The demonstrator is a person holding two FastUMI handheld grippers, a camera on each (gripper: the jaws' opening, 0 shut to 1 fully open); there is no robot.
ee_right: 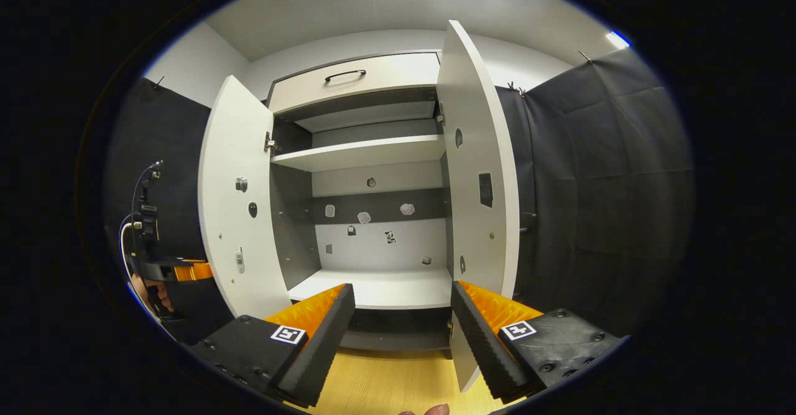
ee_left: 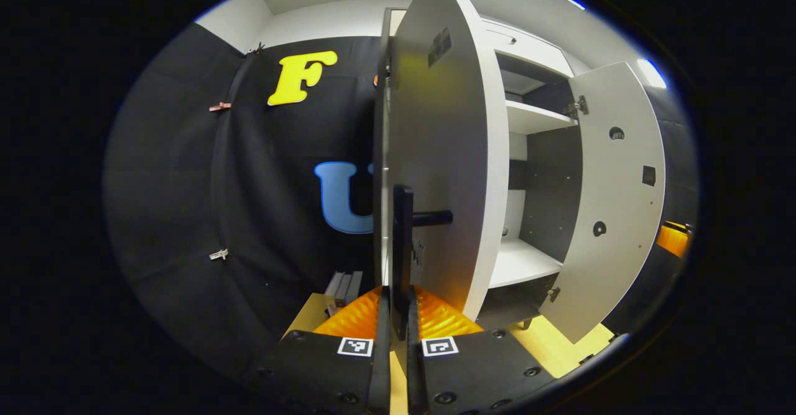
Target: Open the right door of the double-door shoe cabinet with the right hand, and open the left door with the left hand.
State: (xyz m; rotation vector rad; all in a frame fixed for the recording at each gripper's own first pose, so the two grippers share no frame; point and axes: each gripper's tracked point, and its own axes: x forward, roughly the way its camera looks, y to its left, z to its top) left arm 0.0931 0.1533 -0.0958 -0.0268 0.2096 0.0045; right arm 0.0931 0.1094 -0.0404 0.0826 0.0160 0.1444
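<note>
Left tool (ee_left: 398, 315) is pinching the left door's handle (ee_left: 403, 247) at 6 o'clock, holding the left door (ee_left: 444, 153) swung wide. Right tool (ee_right: 401, 331) is hanging spread, gripping nothing; right door (ee_right: 476, 153), at 1 o'clock, is already standing open. Shoe cabinet (ee_right: 373, 153) interior is exposed.

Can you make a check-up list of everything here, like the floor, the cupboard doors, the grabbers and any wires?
Surface: pale wooden floor, bare in front of the cabinet.
Job's things: left door and right door both swung open; shelves bare.
Clutter: nothing seen.
Grippers: left gripper shut on the left door's handle; right gripper open, holding nothing.
Cables: a cable loops by the other gripper.
Surroundings: black cloth wall, drawer shut.
</note>
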